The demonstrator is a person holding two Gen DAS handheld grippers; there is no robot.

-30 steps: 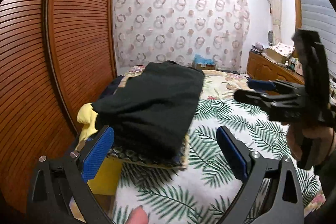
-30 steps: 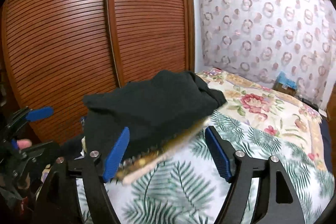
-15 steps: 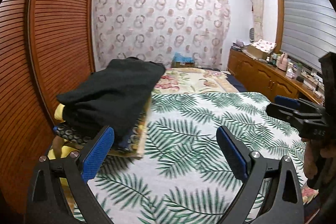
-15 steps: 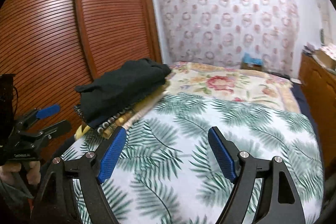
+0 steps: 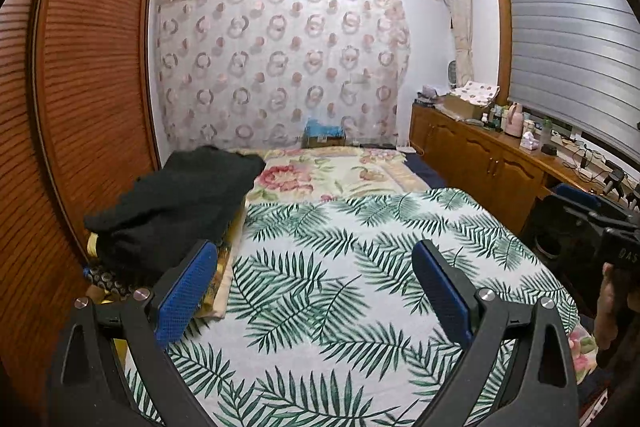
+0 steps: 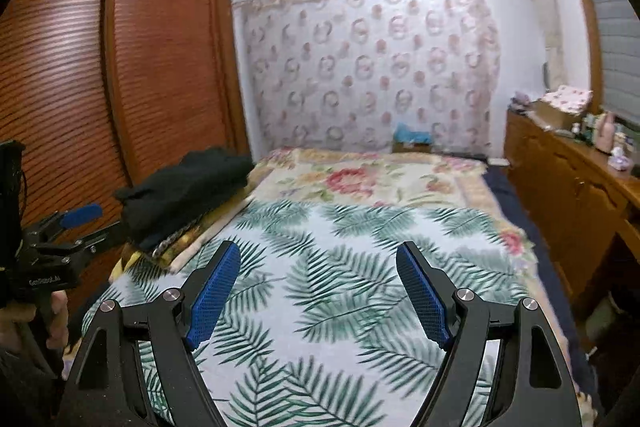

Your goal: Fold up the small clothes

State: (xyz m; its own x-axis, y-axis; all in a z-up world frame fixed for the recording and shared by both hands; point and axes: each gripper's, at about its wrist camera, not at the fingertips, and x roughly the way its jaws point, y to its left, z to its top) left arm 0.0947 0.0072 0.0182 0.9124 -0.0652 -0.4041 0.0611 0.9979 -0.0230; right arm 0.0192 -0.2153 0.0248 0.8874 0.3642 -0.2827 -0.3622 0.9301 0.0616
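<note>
Two tools are in view, and both are empty. Findings run from the largest item down, with places given relative to the bed.

Bed [image 5: 360,267]: it fills the middle of both views, with a palm-leaf sheet [image 6: 340,267] over its near part and a floral blanket [image 5: 320,175] over its far part. No loose garment shows on the open sheet.

Wardrobe [image 5: 80,107]: louvred wooden doors stand along the bed's left side.

Stack of folded clothes [image 5: 172,211]: it sits on the bed's left edge, beside the wardrobe. A black garment [image 6: 188,187] lies folded on top; patterned and yellow layers show beneath it at the near end. The stack looks settled, and neither tool touches it.

Left tool [image 5: 316,291]: its blue pads are spread wide and hold nothing. It hangs above the near part of the bed, with the stack just off its left finger.

Right tool [image 6: 320,295]: its pads are likewise spread wide and empty. It hangs over the middle of the near part of the bed, well apart from the stack.

Assessment: the black garment appears folded and placed, so the step in hand seems to be the interval between garments. No unfolded small garment can be seen on or near the bed, so the next move probably calls for finding one outside these views. It would then need laying flat on the open sheet, with each spread tool closing on an edge or corner.
</note>
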